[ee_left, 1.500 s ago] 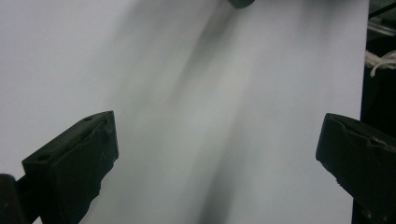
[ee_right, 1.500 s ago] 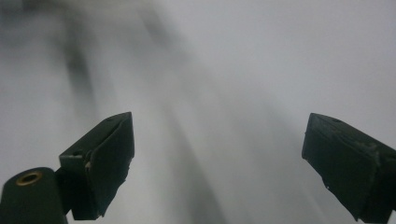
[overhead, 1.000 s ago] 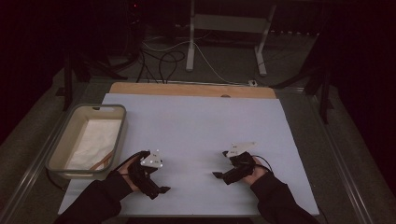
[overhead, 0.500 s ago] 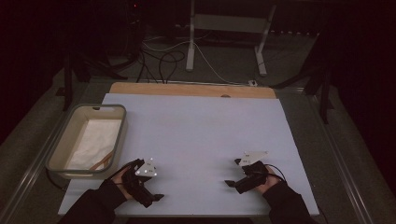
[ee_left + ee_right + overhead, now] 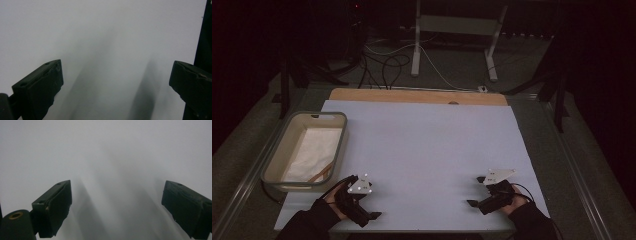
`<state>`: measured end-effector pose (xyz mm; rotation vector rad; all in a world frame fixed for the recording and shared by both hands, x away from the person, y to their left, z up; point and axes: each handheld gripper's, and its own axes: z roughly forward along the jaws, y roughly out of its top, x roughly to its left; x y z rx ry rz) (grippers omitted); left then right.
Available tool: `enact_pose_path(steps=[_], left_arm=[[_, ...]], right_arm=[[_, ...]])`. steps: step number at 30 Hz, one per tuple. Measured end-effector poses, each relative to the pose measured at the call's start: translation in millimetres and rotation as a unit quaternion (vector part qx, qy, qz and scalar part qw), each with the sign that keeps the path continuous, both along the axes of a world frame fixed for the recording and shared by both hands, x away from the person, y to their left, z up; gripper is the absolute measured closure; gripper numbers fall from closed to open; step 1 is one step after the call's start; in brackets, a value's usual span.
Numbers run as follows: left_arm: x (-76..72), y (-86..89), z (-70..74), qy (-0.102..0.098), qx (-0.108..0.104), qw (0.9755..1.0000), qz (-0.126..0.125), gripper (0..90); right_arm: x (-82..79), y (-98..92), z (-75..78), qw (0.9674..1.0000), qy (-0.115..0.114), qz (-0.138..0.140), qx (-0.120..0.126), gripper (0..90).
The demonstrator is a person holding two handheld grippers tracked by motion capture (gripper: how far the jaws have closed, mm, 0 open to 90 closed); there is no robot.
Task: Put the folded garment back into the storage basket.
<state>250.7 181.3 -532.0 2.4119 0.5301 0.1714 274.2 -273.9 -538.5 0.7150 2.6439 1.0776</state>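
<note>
- Across the table [image 5: 427,150] lies a pale blue-white sheet, with a strip of bare wood along its far edge at 12 o'clock; the room beyond is dark, with cables and a metal stand [image 5: 452,37] on the floor.
- At 9 o'clock of the sheet sits one shallow tray [image 5: 277,155], grey-rimmed, with white material inside and a thin brownish stick (hard to make out) lying at its near corner.
- Two grippers, one per hand: the left gripper [image 5: 367,216] at 7 o'clock, just beside the tray's near end, and the right gripper [image 5: 476,191] at 5 o'clock, well apart from it.
- Each carries one grey three-cornered plate.
- Left gripper [image 5: 116,82]: jaws spread wide, nothing between them but bare sheet and their shadows.
- Right gripper [image 5: 117,205]: jaws likewise wide apart, holding nothing.
- Both forearms are cut off by the bottom edge in the high view, and the sleeves merge with the dark.
</note>
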Motion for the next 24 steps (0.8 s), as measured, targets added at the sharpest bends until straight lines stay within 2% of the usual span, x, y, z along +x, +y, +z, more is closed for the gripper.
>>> enact_pose_path(steps=[9,24], left_arm=[[-2.5,3.3,-4.9,0.002,-0.002,1.0,0.0,0.5],[-3.9,9.9,-7.1,0.002,-0.012,0.9999,0.009,0.6]], right_arm=[[-2.7,-21.6,3.8,0.9998,-0.009,-0.015,-0.003,9.6],[-1.3,-22.7,2.8,0.9998,-0.01,-0.015,-0.001,9.6]])
